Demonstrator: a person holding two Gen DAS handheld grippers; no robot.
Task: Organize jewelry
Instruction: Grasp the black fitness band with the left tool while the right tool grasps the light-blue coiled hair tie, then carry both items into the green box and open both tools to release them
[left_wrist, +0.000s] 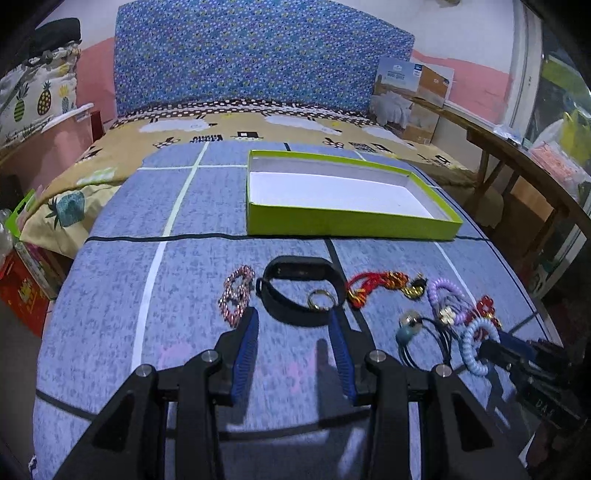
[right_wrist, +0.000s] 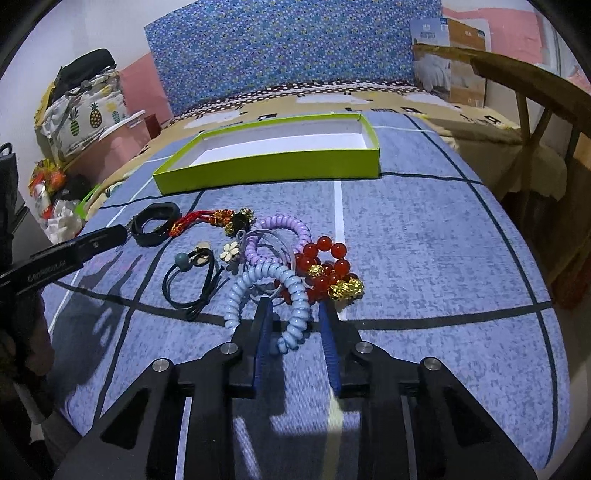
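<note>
The right gripper (right_wrist: 293, 321), jaws partly open and gripping nothing, is being set around the pale blue coil band (right_wrist: 271, 295). The empty green box (right_wrist: 266, 168) is waiting beyond. Tangled neighbours (red beads (right_wrist: 325, 262)) risk being dragged along. The left gripper (left_wrist: 291, 325) is held open near the black band (left_wrist: 301, 288).

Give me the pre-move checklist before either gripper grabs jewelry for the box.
1. Box empty and open on top: ok.
2. Left gripper open, lined up on the black band: ok.
3. Gold ring clear of the band: not ok, it lies against it.
4. Right gripper straddling the blue coil: ok; pads not pressing yet.
5. Blue coil free of the pile: not ok, red beads and purple coil crowd it.
6. Path to box clear: ok.
</note>
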